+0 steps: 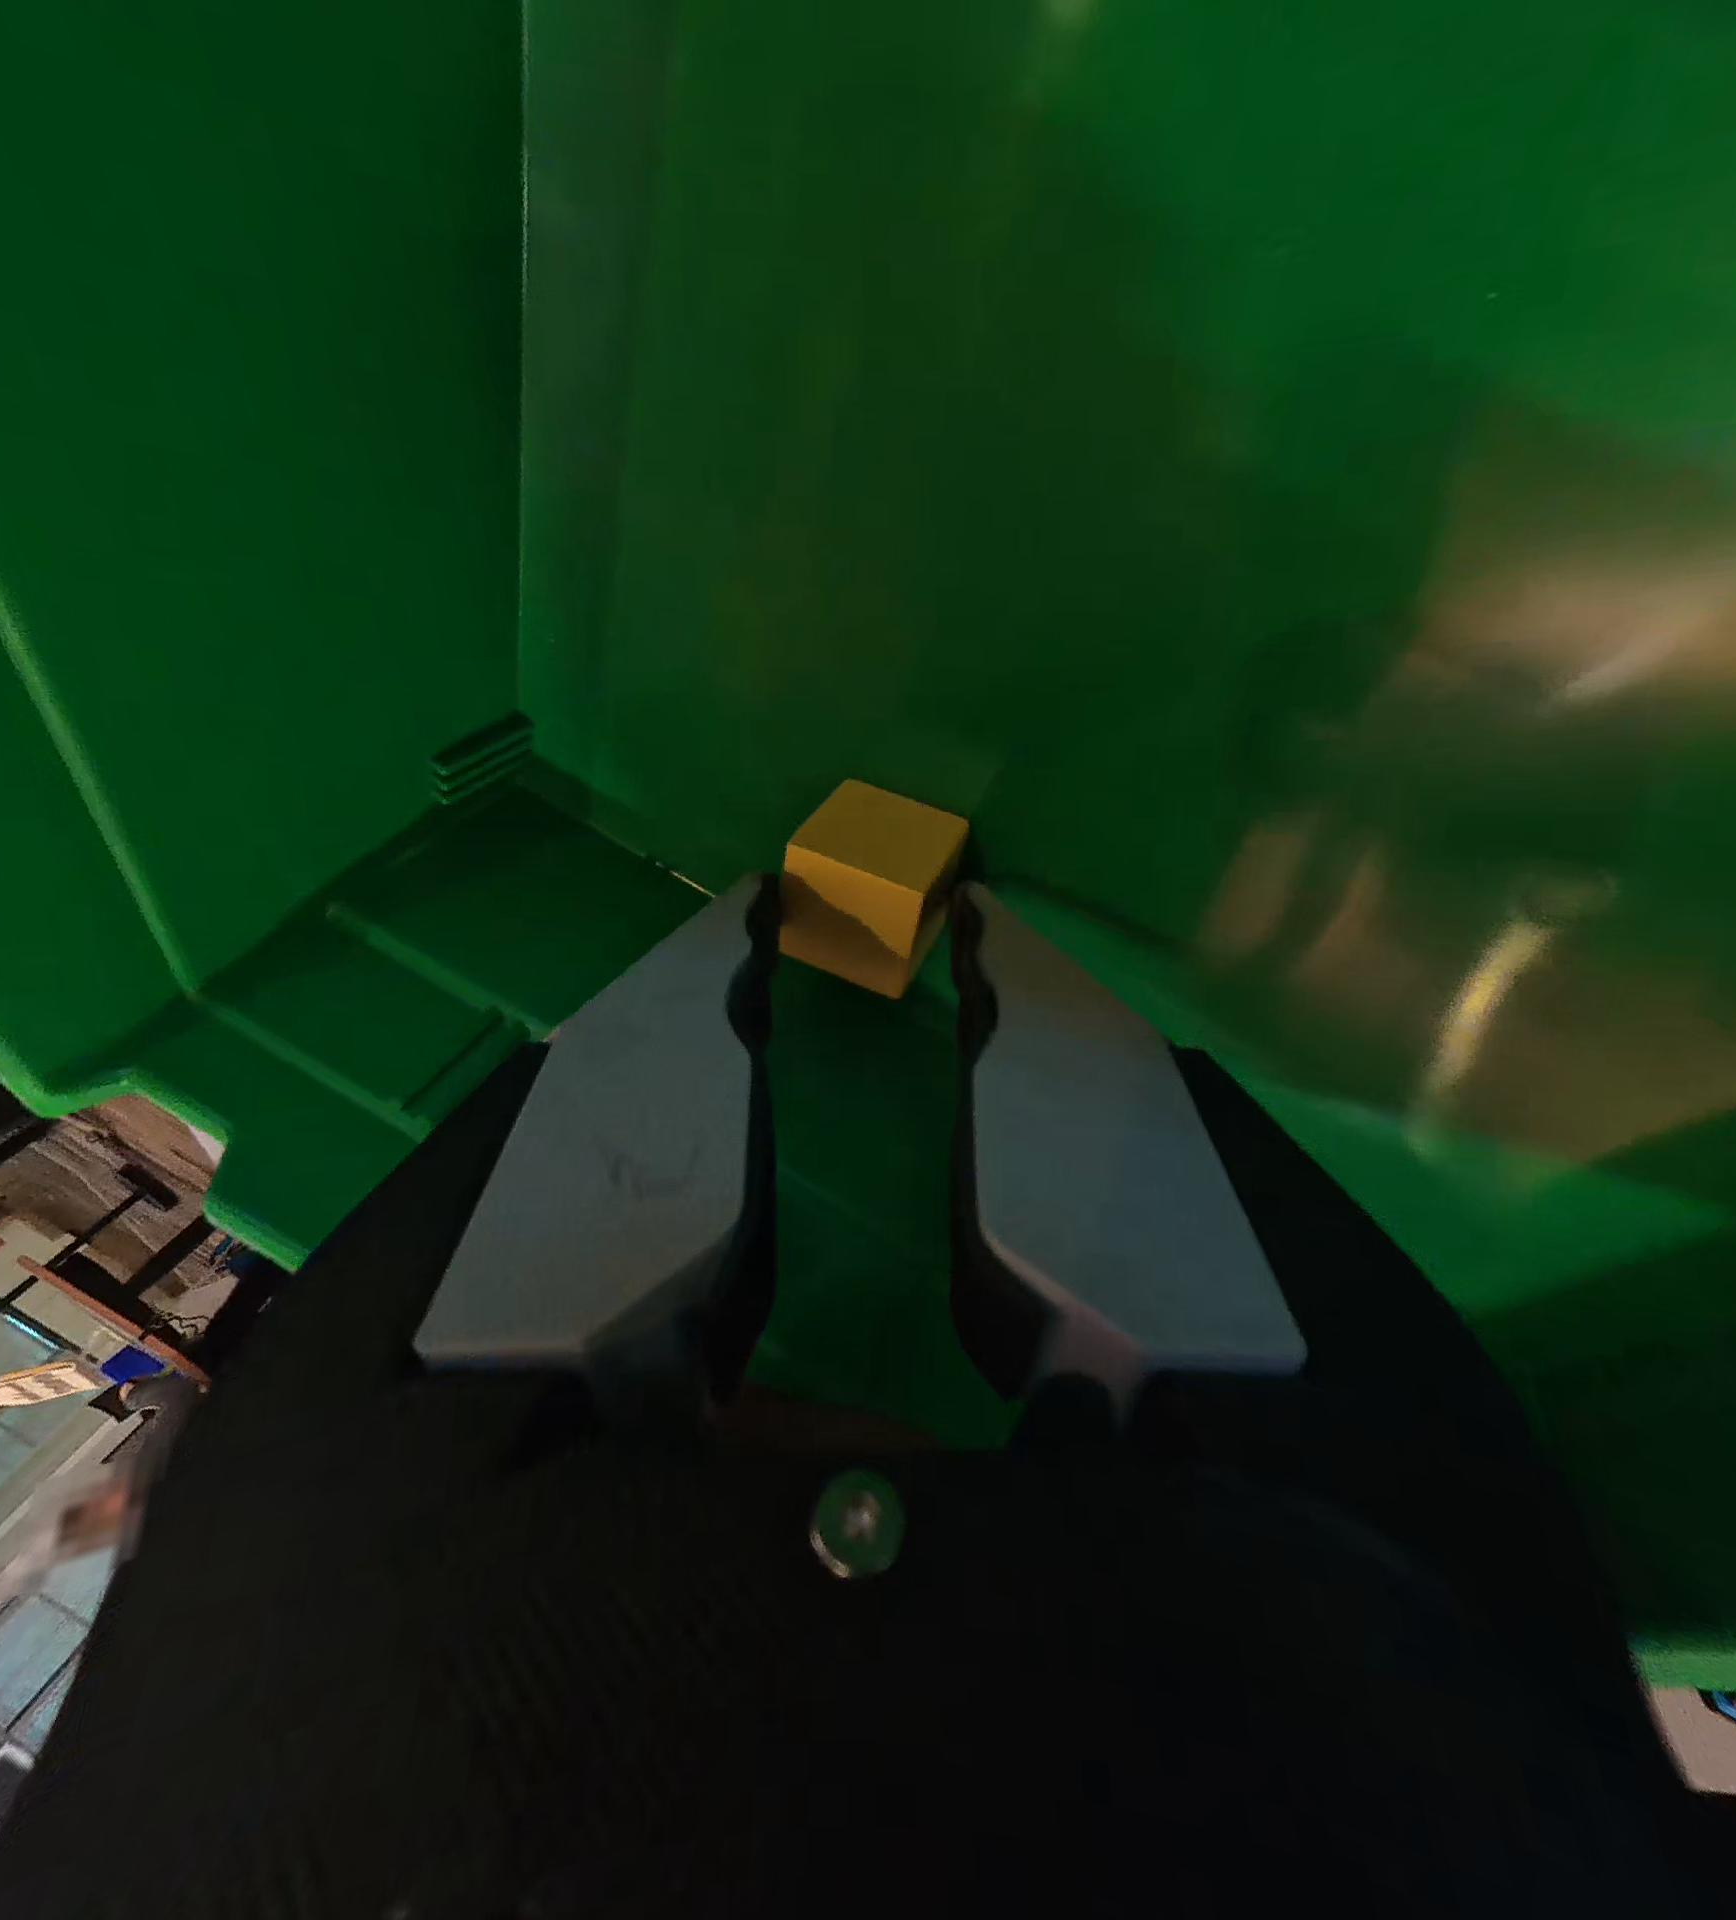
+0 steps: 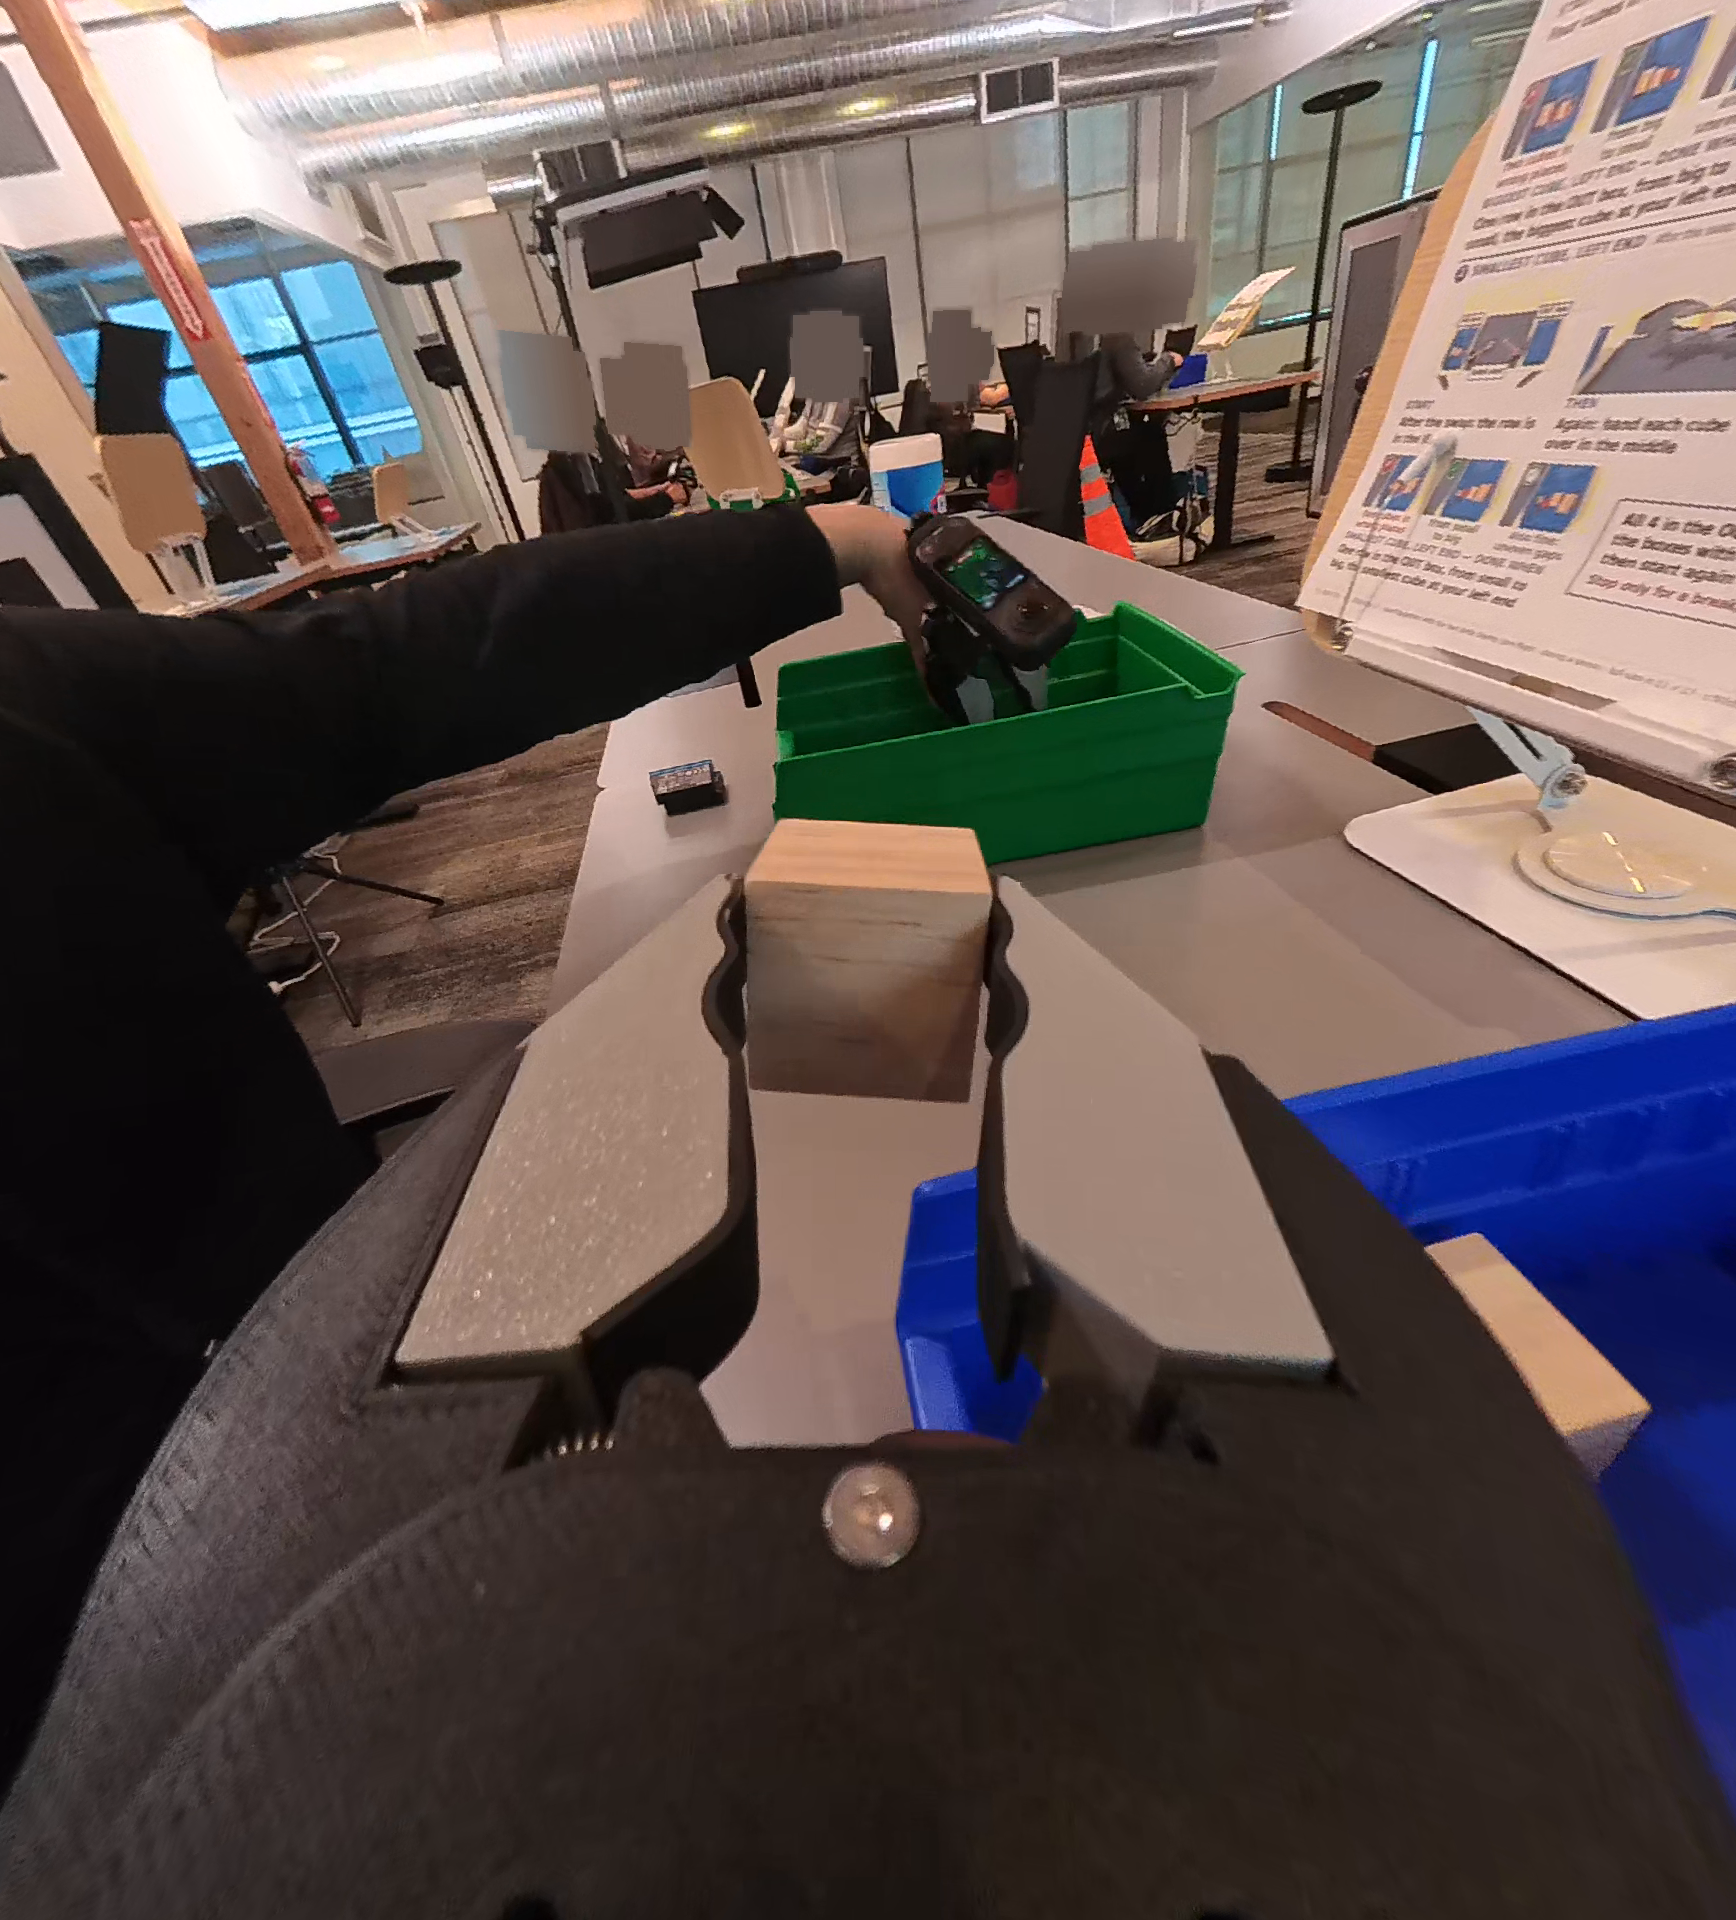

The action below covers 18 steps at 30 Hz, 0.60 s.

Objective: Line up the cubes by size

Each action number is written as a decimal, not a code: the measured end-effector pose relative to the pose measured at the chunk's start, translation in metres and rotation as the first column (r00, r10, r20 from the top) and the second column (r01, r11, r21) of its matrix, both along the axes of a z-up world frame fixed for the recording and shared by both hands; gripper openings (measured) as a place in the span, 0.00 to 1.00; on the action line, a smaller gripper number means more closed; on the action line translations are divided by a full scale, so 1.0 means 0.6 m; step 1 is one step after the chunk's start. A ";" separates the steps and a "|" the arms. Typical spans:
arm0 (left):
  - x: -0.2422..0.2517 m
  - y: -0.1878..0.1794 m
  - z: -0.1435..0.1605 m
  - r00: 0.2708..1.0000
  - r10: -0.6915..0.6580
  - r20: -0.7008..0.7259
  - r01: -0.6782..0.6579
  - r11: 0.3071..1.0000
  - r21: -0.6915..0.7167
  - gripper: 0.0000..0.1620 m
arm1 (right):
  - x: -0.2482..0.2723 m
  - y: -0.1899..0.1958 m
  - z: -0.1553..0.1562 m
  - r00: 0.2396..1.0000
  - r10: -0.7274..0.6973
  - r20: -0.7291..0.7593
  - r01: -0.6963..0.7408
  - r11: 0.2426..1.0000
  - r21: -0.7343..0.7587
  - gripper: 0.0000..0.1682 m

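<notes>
My left gripper [image 1: 862, 902] is deep inside the green bin [image 1: 843, 416], near its corner. Its fingertips close on a small yellow cube [image 1: 869, 883] that sits against the bin wall. In the right wrist view this gripper [image 2: 989, 686] reaches down into the green bin [image 2: 999, 769], held by a black-sleeved arm. My right gripper [image 2: 869, 935] is shut on a larger pale wooden cube [image 2: 859, 987], held above the grey table [image 2: 1259, 935] at the left edge of a blue bin [image 2: 1570, 1143]. Another wooden cube [image 2: 1529, 1351] lies in the blue bin.
An instruction board on a white stand [image 2: 1591, 416] rises at the right, behind the blue bin. A small black-and-blue block [image 2: 687, 787] lies on the table left of the green bin. People sit at desks far behind.
</notes>
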State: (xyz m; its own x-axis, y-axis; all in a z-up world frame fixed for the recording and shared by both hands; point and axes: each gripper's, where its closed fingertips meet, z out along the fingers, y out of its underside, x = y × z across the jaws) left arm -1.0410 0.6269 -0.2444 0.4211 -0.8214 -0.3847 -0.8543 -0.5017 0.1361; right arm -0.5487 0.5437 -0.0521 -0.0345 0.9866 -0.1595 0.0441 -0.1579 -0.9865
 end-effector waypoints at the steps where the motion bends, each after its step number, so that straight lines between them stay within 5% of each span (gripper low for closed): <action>1: 0.000 0.000 0.000 1.000 0.000 -0.004 0.000 1.000 -0.010 0.19 | 0.000 -0.003 0.000 1.000 0.007 -0.001 -0.007 1.000 0.003 0.25; 8: 0.001 0.000 -0.002 0.999 -0.042 0.010 0.042 0.999 -0.033 0.19 | 0.002 -0.015 0.000 0.999 0.038 0.006 -0.038 0.999 0.016 0.25; 12: 0.010 -0.004 0.002 0.997 -0.047 0.056 0.047 0.999 -0.002 0.18 | 0.015 0.015 -0.024 0.993 -0.063 0.101 0.060 0.998 0.026 0.25; 18: 0.067 -0.019 0.074 0.935 -0.129 0.330 0.035 0.960 0.277 0.16 | 0.066 0.081 -0.083 0.886 -0.226 0.406 0.155 0.967 0.200 0.25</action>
State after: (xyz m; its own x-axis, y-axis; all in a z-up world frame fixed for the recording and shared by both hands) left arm -1.0007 0.6155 -0.2000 0.5004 -0.7480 -0.4360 -0.8646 -0.4048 -0.2977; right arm -0.5089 0.5921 -0.1018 0.1919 0.9805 0.0413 0.4468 -0.0498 -0.8933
